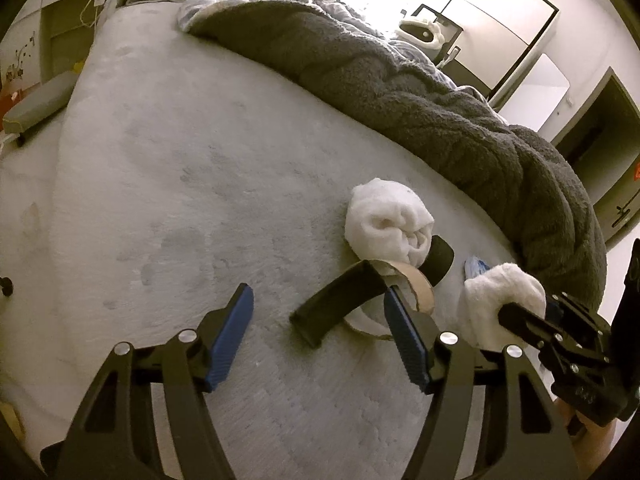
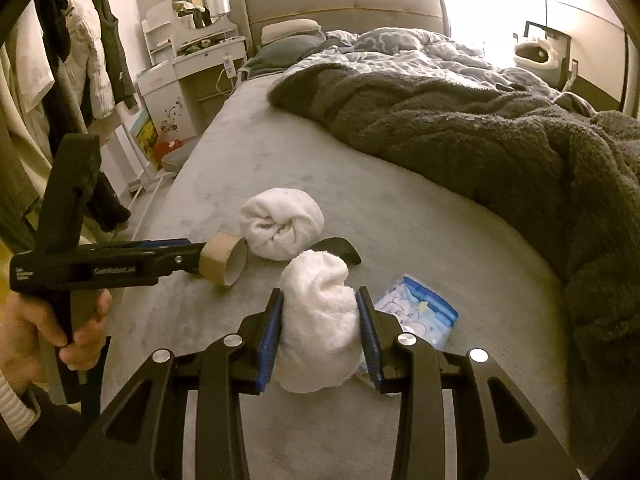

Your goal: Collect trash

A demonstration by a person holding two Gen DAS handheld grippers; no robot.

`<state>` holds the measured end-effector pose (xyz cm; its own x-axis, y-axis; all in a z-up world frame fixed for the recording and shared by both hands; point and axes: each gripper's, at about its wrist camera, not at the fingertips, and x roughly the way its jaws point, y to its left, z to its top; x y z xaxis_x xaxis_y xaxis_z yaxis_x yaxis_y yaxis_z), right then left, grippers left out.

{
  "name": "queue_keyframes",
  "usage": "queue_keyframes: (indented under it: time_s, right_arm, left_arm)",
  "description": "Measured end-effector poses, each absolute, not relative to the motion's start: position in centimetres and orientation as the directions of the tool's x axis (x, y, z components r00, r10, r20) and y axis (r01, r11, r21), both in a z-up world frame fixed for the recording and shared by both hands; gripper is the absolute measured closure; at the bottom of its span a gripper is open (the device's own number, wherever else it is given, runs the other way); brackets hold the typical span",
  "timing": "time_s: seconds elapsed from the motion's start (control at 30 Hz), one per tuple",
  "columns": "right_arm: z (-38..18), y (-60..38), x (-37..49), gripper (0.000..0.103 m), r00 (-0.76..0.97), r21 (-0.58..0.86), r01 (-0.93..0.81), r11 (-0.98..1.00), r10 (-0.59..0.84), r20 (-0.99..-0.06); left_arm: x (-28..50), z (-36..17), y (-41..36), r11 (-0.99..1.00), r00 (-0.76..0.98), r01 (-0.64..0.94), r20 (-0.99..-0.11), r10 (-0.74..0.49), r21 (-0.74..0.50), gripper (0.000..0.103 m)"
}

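two soft white crumpled wads: one (image 2: 316,320) squeezed between the right gripper's (image 2: 318,334) blue pads above the grey bed (image 2: 280,152), one (image 2: 282,222) lying beside a cardboard tube (image 2: 222,262). left gripper (image 1: 320,336) gapes, clamping nothing.

A white tissue wad (image 2: 316,320) hides part of the blue-printed packet (image 2: 416,312) behind it; another wad (image 1: 388,228) covers part of a black strap (image 1: 340,308), and the cardboard roll's (image 1: 416,284) far end stays unseen.
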<state>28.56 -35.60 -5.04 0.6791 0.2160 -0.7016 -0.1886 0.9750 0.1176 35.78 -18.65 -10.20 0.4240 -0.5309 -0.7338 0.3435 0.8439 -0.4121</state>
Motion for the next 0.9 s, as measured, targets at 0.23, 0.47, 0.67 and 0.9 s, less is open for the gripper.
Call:
queue_keyframes:
  time_s: [0.23,0.47,0.67,0.9]
  right_arm:
    - [-5.9,-35.4,28.8,0.070,0.645,0.136,-0.218,0.966,0.247,-0.723]
    - [-6.2,-34.7,28.9,0.072,0.625,0.128,-0.235,0.964,0.250,-0.740]
    - [-6.8,-33.9,29.1,0.072,0.598,0.129,-0.245,0.961,0.254,-0.760]
    - [-7.3,-33.1,29.5,0.072,0.586,0.110,-0.232,0.966,0.229,-0.777]
  left_arm:
    - [36.2,-10.5,-19.1,0.846,0.424,0.341,-0.737,-0.527,-0.410,0.051]
    - [35.9,-10.8,-19.3,0.855,0.411,0.362,-0.759,-0.505,-0.373,0.085]
    - [35.4,-10.5,-19.0,0.858,0.402,0.371,-0.771,-0.494,-0.356,0.088]
    - [34.6,-9.6,-18.7,0.861,0.411,0.405,-0.780,-0.472,-0.308,0.094]
